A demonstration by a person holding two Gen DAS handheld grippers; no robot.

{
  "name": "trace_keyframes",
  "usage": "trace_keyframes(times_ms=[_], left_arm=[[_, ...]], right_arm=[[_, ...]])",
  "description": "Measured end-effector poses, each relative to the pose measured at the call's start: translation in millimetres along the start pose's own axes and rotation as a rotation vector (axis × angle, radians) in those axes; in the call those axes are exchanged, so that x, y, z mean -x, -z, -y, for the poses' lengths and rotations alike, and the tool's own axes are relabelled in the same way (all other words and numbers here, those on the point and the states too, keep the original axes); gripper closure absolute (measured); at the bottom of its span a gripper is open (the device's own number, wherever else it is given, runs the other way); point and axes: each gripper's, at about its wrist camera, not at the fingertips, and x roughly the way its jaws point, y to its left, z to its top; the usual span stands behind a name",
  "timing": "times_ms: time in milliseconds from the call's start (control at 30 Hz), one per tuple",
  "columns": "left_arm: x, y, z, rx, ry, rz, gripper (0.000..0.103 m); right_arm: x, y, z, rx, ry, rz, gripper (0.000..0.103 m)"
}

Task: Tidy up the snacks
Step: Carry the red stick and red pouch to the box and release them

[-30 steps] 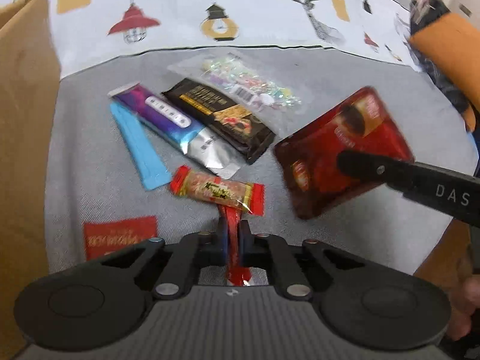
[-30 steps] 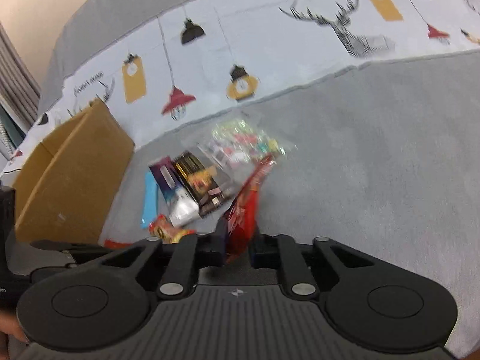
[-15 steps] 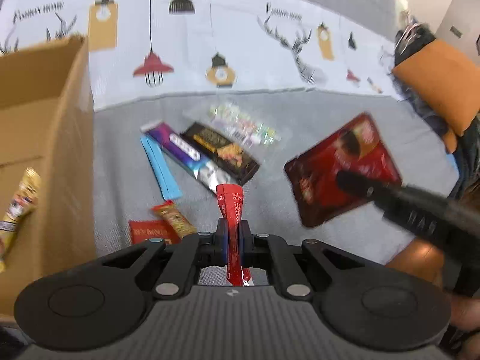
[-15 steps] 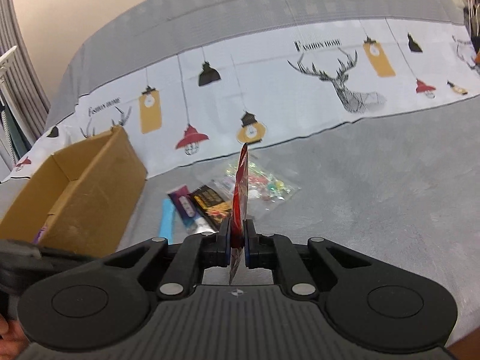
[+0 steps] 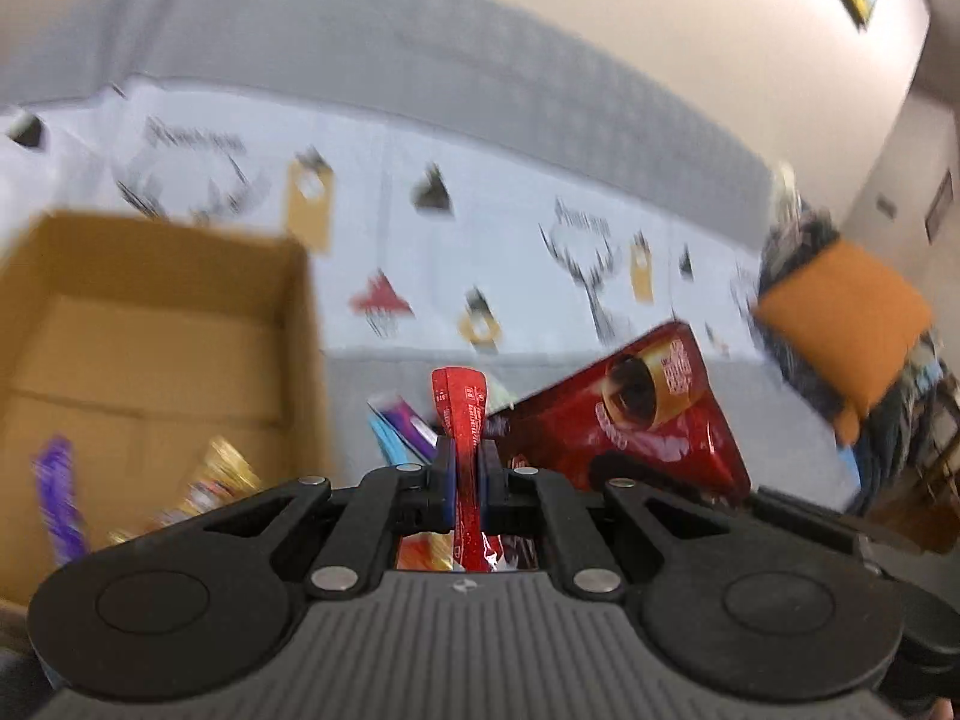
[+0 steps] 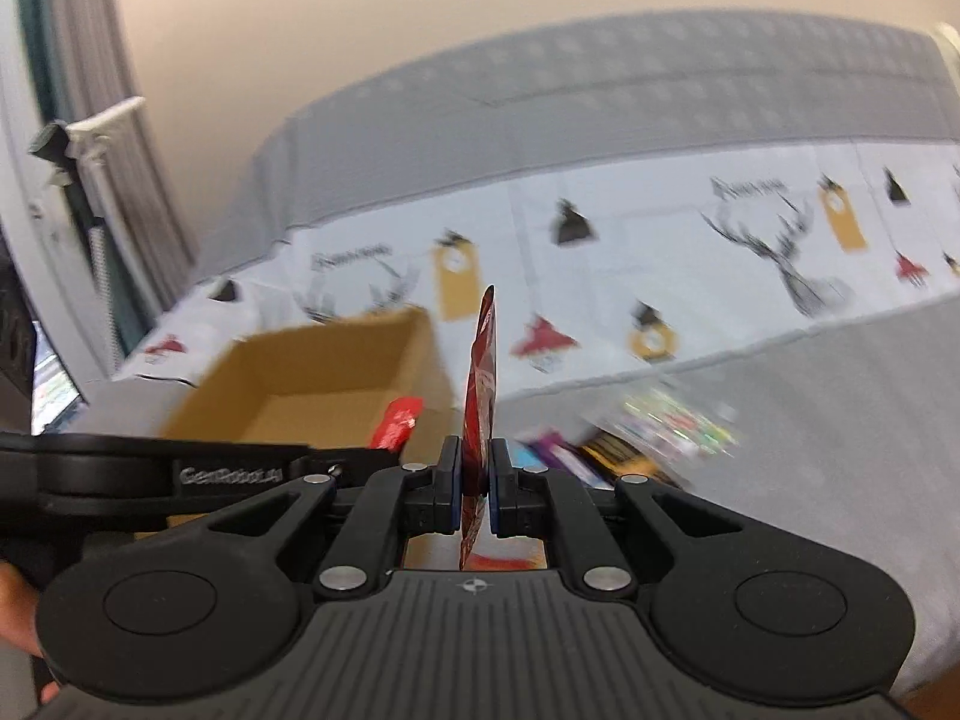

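Left gripper point(image 5: 467, 483) and right gripper point(image 6: 475, 495) both clamped, raised

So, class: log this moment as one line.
left gripper: shut on red stick sachet | right gripper: shut on red pouch | cardboard box: holds snacks

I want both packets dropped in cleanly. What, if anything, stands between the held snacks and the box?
Nothing visible does. The left gripper holds a red stick beside the open box; the right gripper holds a red pouch just right of it.
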Motion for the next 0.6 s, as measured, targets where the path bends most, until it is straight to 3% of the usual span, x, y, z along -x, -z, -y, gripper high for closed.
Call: trace_keyframes(times_ms=[200, 367, 467, 600], left_arm=[[71.4, -28.4, -44.2, 0.04, -0.051, 0.178, 0.096], [106.2, -41.5, -76.5, 0.069, -0.089, 0.271, 0.096], [107.8, -43.4, -96.3, 0.065, -0.126, 0.295, 0.096], [84.1, -35.6, -135.5, 0.128, -0.178, 0.221, 0.096]], right_arm=[[-0.8, -27.6, -75.6, 0.085, -0.089, 0.049, 0.095], [-7.5, -47.5, -126.6, 0.171, -0.155, 0.078, 0.095], [-22.5, -50.6, -147.9, 0.199, -0.187, 0.068, 0.095], [-68.4, -38.8, -159.3, 0.159, -0.224, -0.015, 0.095]])
